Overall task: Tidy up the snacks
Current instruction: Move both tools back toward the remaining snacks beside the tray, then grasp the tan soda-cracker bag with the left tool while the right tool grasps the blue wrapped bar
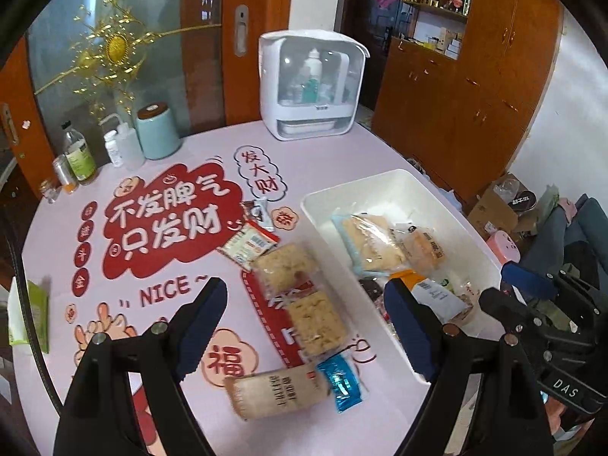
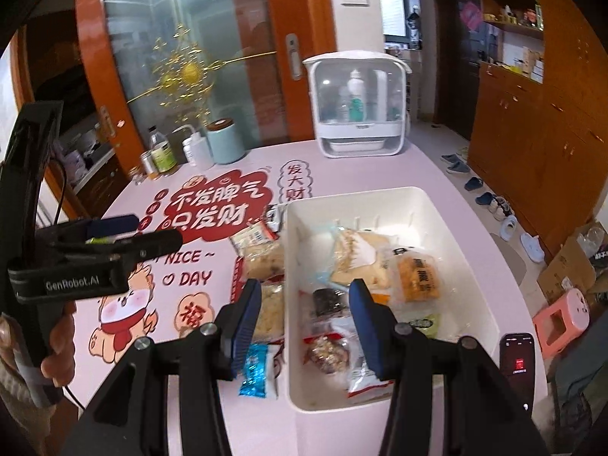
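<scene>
- My left gripper (image 1: 304, 326) stands wide open above the table (image 1: 182, 342), with nothing between its blue pads. Seen from the right wrist it carries a band reading "GenRobot.AI", and a hand (image 2: 57, 345) grips its handle.
- My right gripper (image 2: 306, 323) hangs over the near end of the white bin (image 2: 459, 228), jaws part open and gripping nothing. In the left view its body shows the letters "DAS".
- The table mat (image 1: 167, 220) reads "不发脾气 只发财" in white on red, "发大财" beside it, "NICE ~", "DAY" and a "福" badge (image 1: 228, 361).
- Snacks already in the bin: a pale cracker pack (image 1: 372, 243), an orange-labelled bun pack (image 2: 418, 277) whose characters I cannot read, a dark wrapped piece (image 2: 328, 302), a nut mix pack (image 2: 328, 353) and a red-and-white packet (image 2: 364, 380) partly hidden by my right finger.
- Snacks on the mat, left of the bin: two rice-crisp blocks (image 1: 300, 296) end to end, a beige bar (image 1: 273, 391) with print too blurred to read, a blue sachet (image 1: 342, 383) touching it, a white-and-red packet (image 1: 249, 245), and a small dark wrapper (image 1: 258, 209).
- A phone (image 2: 518, 364) lies at the table's right edge, screen text too small to read.
- The white cabinet (image 1: 311, 83) at the far edge holds bottles, labels illegible.
- A green packet (image 1: 34, 311) is cut off at the left rim.
</scene>
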